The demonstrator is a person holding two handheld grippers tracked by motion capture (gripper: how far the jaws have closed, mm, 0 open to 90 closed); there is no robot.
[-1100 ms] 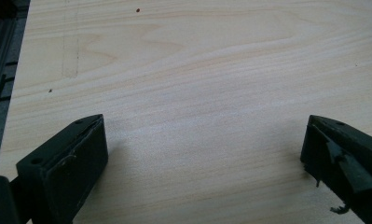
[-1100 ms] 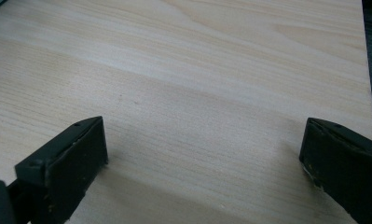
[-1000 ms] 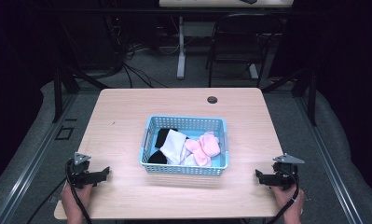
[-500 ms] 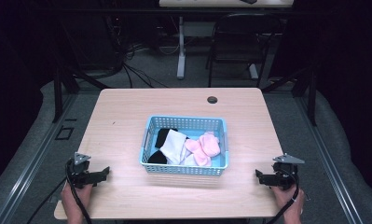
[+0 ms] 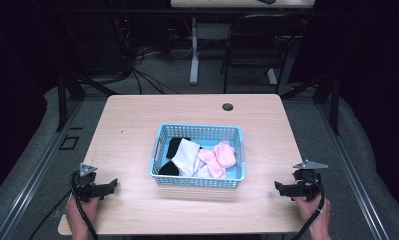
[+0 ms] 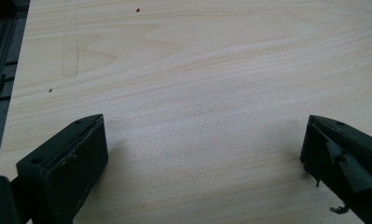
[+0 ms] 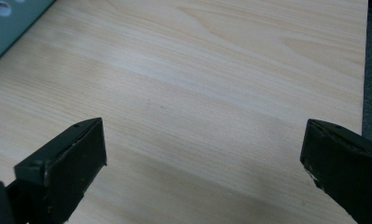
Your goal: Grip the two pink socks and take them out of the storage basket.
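Nothing has shifted since the earlier frames: both grippers rest where they were. From above, the left gripper (image 5: 109, 186) sits near the table's (image 5: 137, 125) front left corner, the right gripper (image 5: 282, 188) near its front right edge, each well apart from the blue basket (image 5: 159, 150) of socks (image 5: 189, 155) at centre. Bare wood lies between. Each gripper view shows jaws spread wide over bare tabletop; the right gripper view catches the basket's corner (image 7: 11, 23).

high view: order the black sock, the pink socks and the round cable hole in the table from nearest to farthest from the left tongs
1. Black sock, at the basket's left end.
2. Pink socks, toward the basket's right end.
3. Round dark cable hole, near the table's far edge.
Measured from the left tongs, at the near left.
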